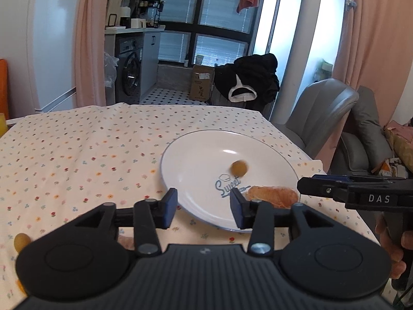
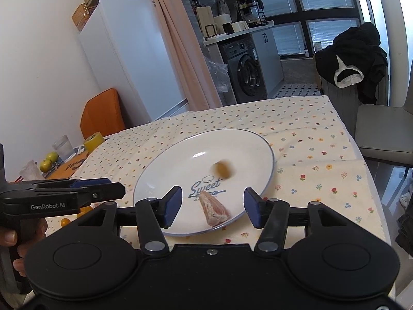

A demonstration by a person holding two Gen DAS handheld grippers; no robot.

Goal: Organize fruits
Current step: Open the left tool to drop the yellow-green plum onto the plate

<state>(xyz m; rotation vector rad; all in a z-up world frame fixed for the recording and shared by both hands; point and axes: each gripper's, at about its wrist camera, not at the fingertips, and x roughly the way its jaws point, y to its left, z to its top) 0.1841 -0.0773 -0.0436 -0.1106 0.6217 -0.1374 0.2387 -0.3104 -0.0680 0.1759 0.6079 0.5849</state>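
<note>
**Hovering over the plate, both tongs released**

Hanging just above the near rim of the white plate (image 1: 196, 155), the left tongs (image 1: 204, 205) stand with their blue pads spread wide and nothing between them. The right tongs (image 2: 213, 206) are likewise spread and empty, poised over the near edge of the same plate (image 2: 165, 170) from the other side.

On the plate, a small round yellow-brown fruit (image 1: 239, 168) shows blurred near the middle, just beyond the printed word "Sweet"; the right wrist view shows it (image 2: 222, 169) smeared as well. Whether it touches the plate cannot be told. A pale pink citrus segment (image 2: 214, 209) lies on the plate's near part, between the right tongs' pads in that view, and appears at the plate's right edge (image 1: 273, 196) in the left wrist view.

The plate sits on a bench covered by a flowered cloth (image 1: 77, 155). Another small yellow fruit (image 1: 22, 241) lies on the cloth at the left, well apart from the plate. Small orange fruits (image 2: 85, 209) rest on the cloth beneath the left tongs' body, seen from the right wrist camera. Two green-yellow fruits (image 2: 49, 160) and a glass (image 2: 63, 148) stand at the bench's far left end.
</note>
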